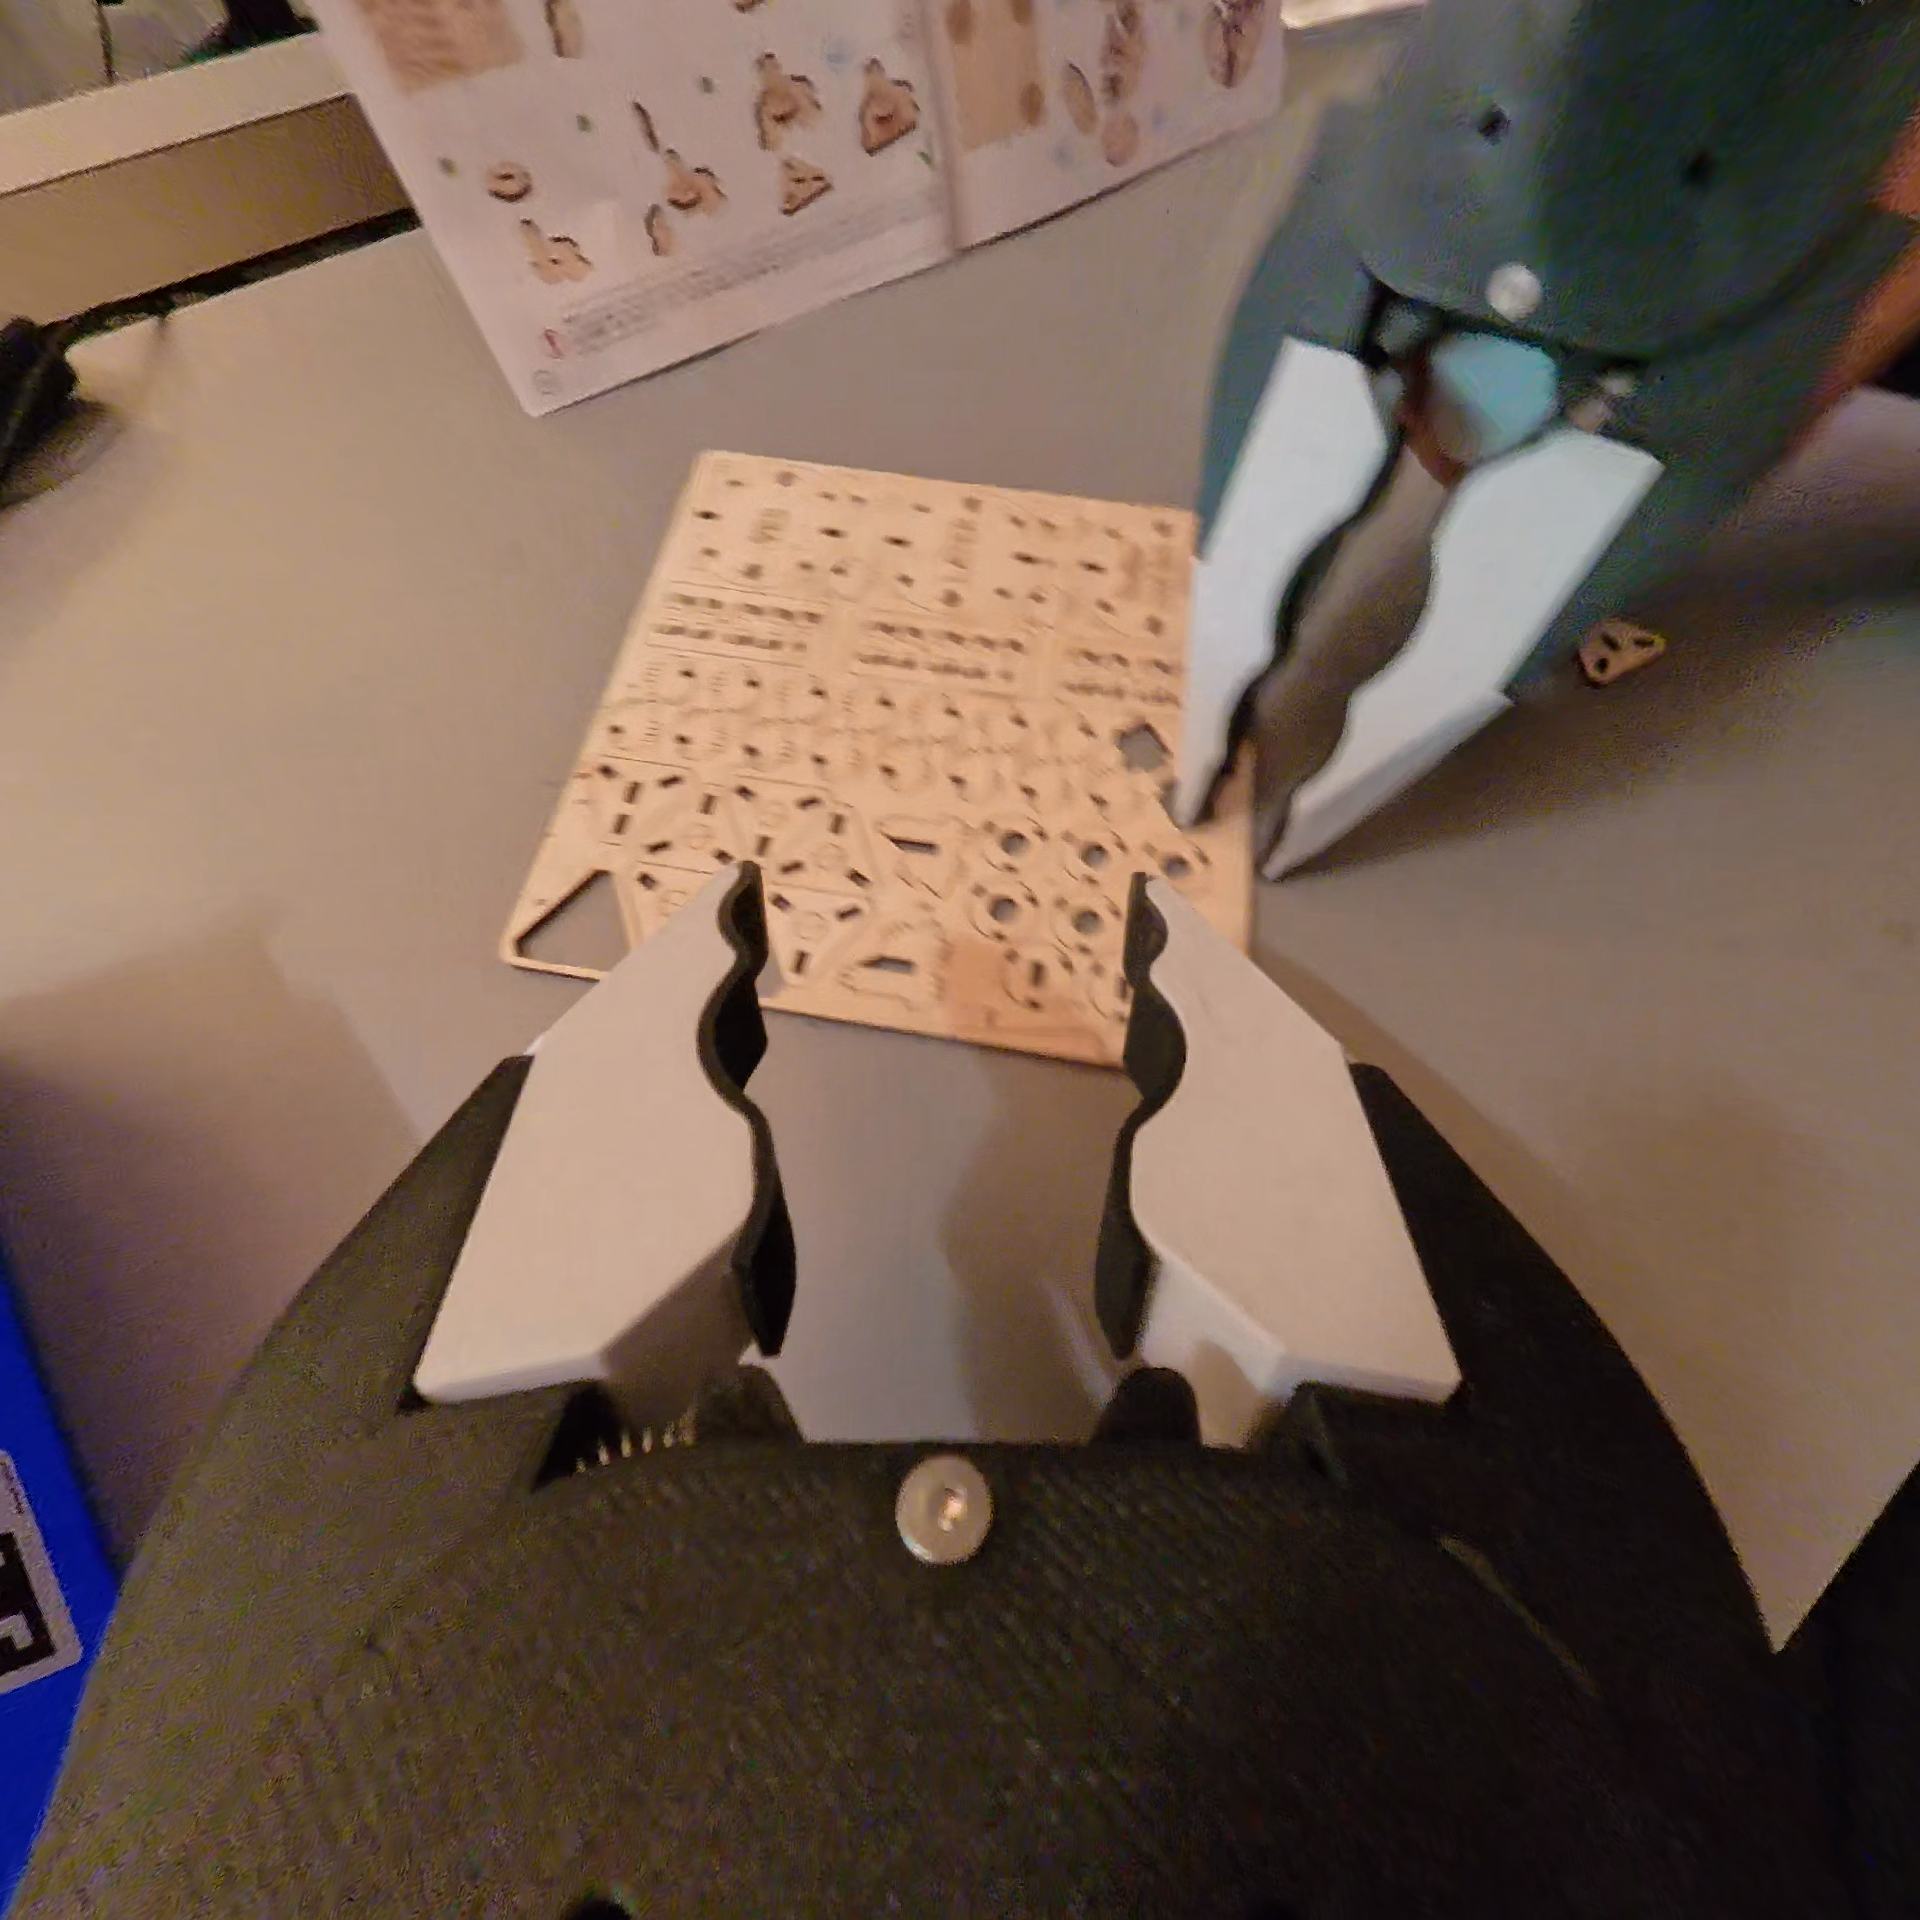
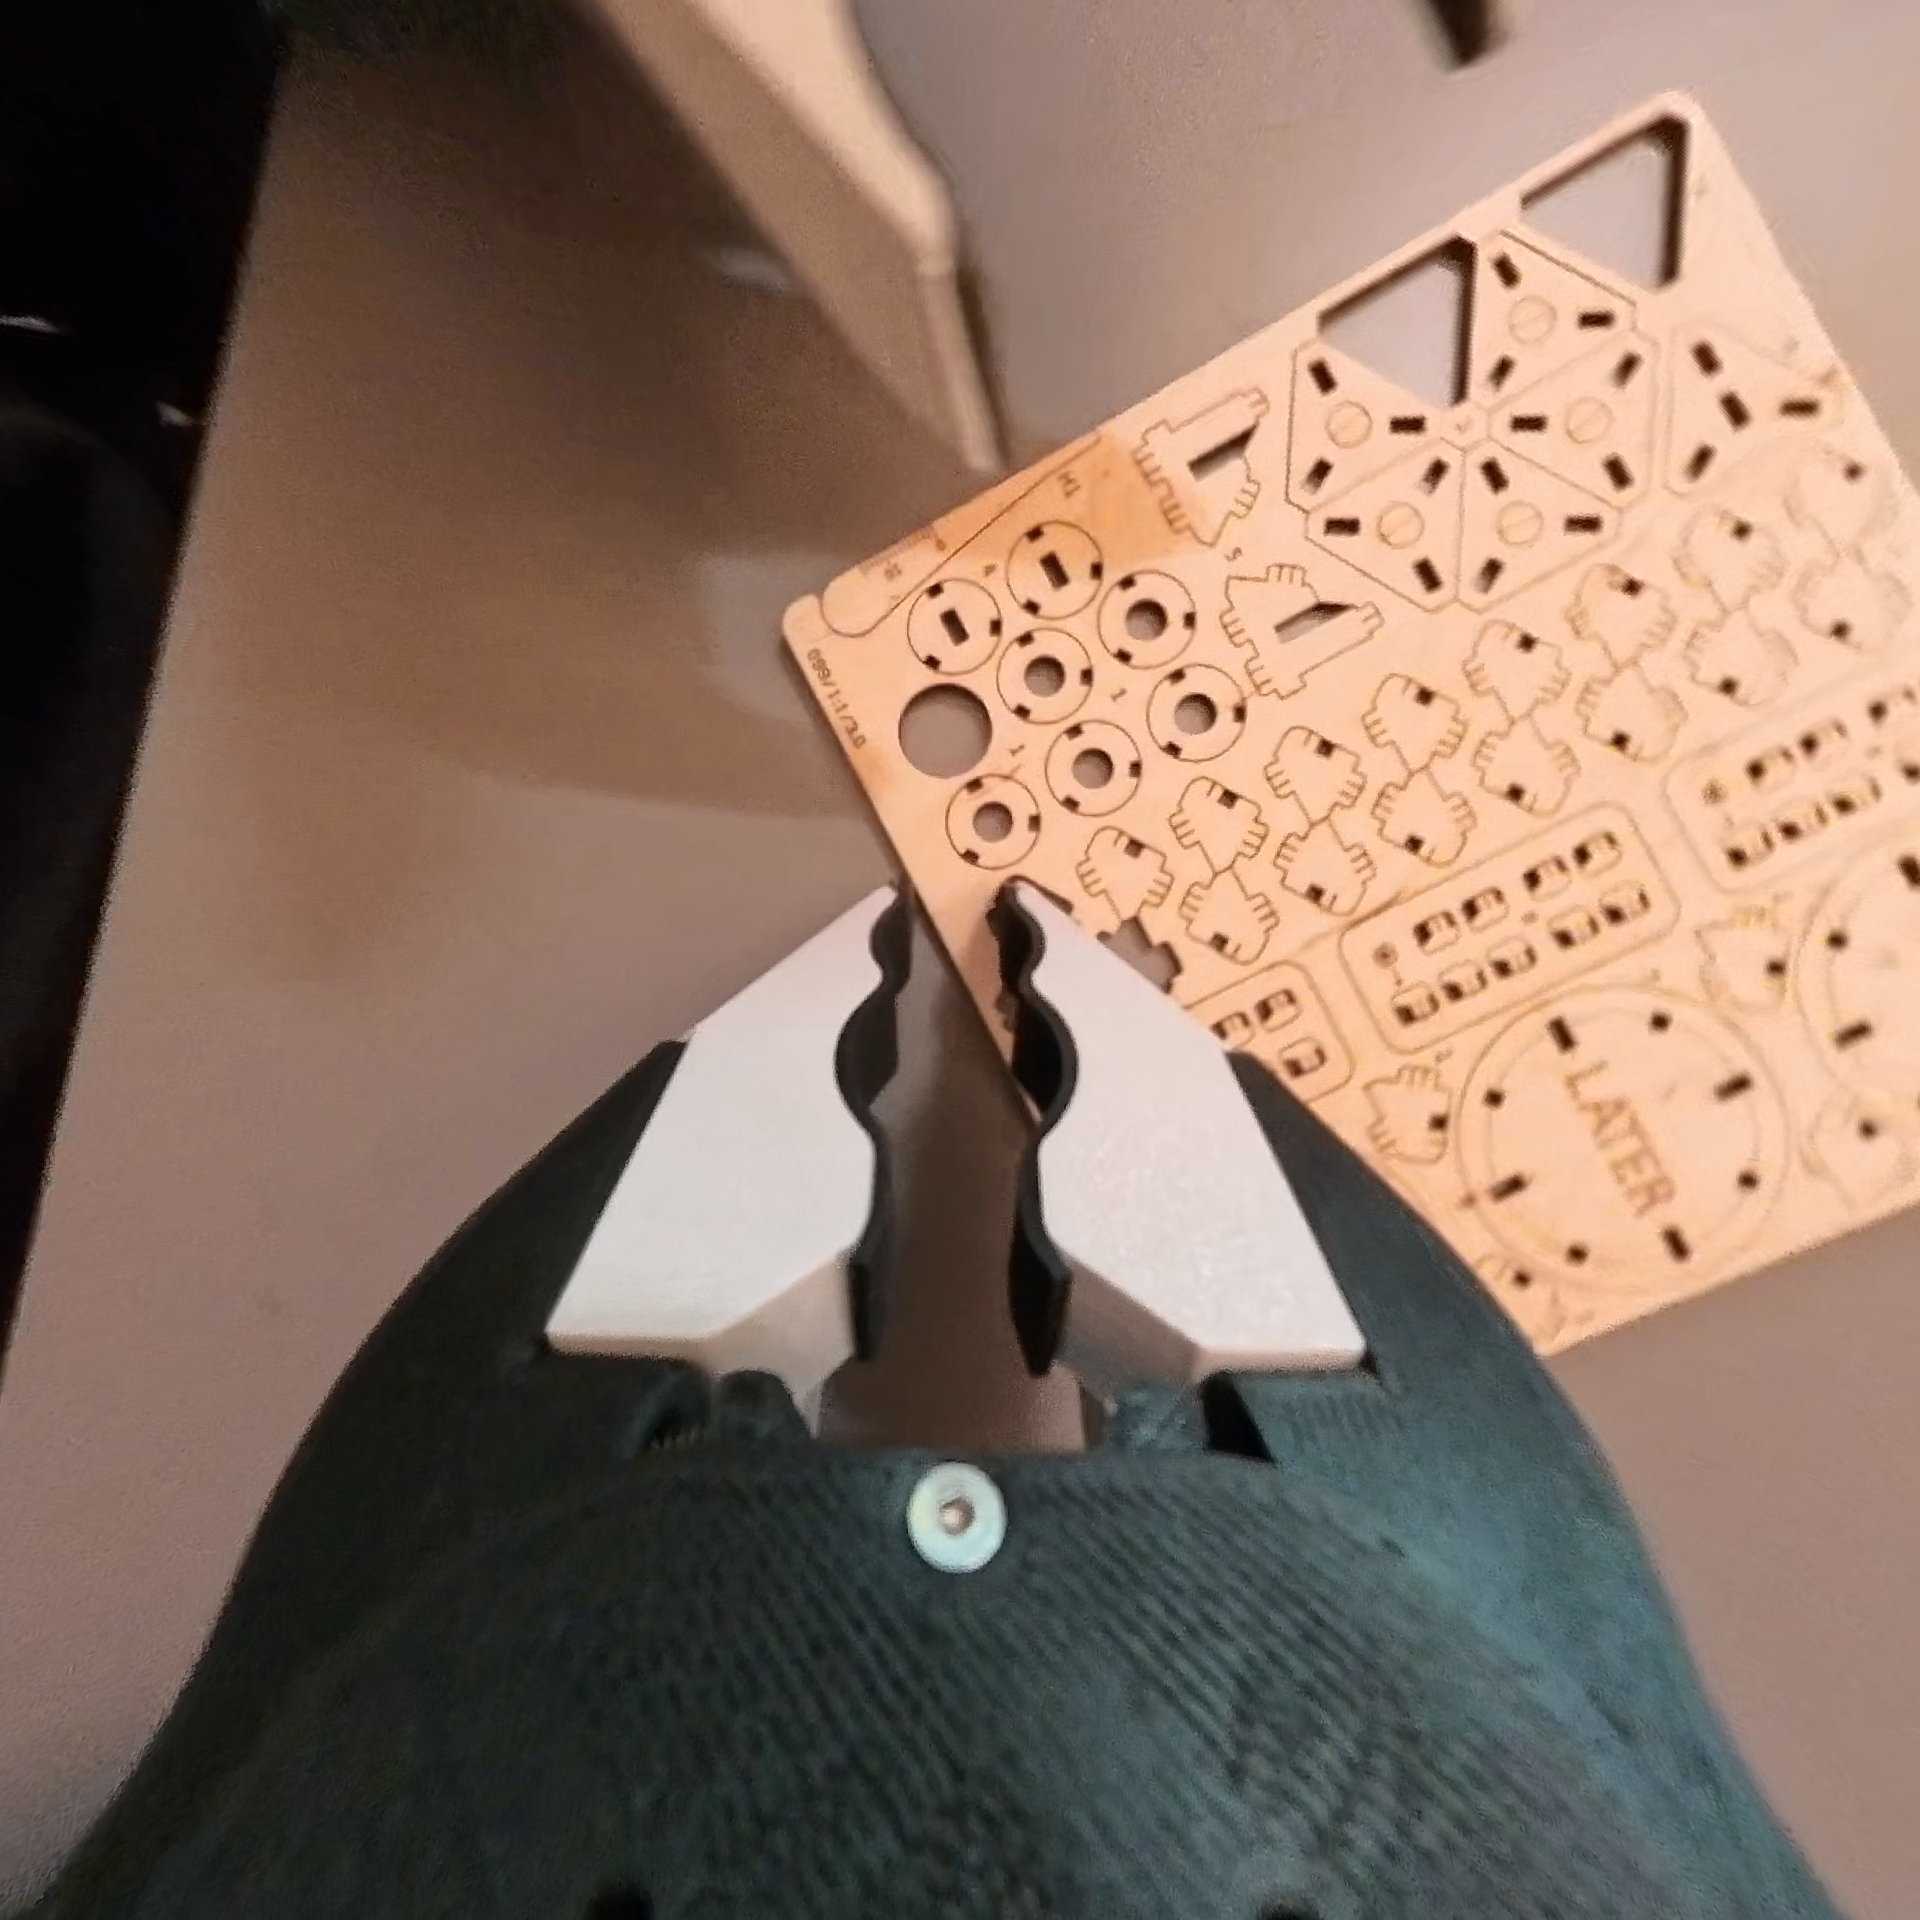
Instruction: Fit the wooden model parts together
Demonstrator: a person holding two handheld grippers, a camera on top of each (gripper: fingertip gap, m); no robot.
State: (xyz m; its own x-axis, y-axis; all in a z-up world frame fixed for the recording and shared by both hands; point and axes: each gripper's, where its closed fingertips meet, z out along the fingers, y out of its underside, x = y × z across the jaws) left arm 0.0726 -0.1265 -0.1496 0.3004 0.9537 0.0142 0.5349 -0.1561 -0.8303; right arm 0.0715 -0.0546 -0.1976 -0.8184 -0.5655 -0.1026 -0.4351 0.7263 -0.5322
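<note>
Plywood puzzle sheet (image 1: 883,748) lies flat on the grey table (image 1: 312,623), just short of the printed instruction leaflet (image 1: 790,156) beyond it. Left gripper (image 1: 940,904) hovers over the sheet's near edge, jaws wide apart and holding nothing. Right gripper (image 2: 948,914) stands at the sheet's right edge, fingers slightly parted astride that edge, not pinching it. One small loose wooden piece (image 1: 1621,657) rests beside the sheet, past that gripper.

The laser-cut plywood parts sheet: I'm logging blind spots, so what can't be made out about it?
- Pale laser-cut plywood parts sheet: blurred cut lines in the left wrist view.
- Its far-right corner: behind the right gripper.
- Its right side: cut off by the right wrist view's edge.
- Its near edge: hidden behind the right finger.
</note>
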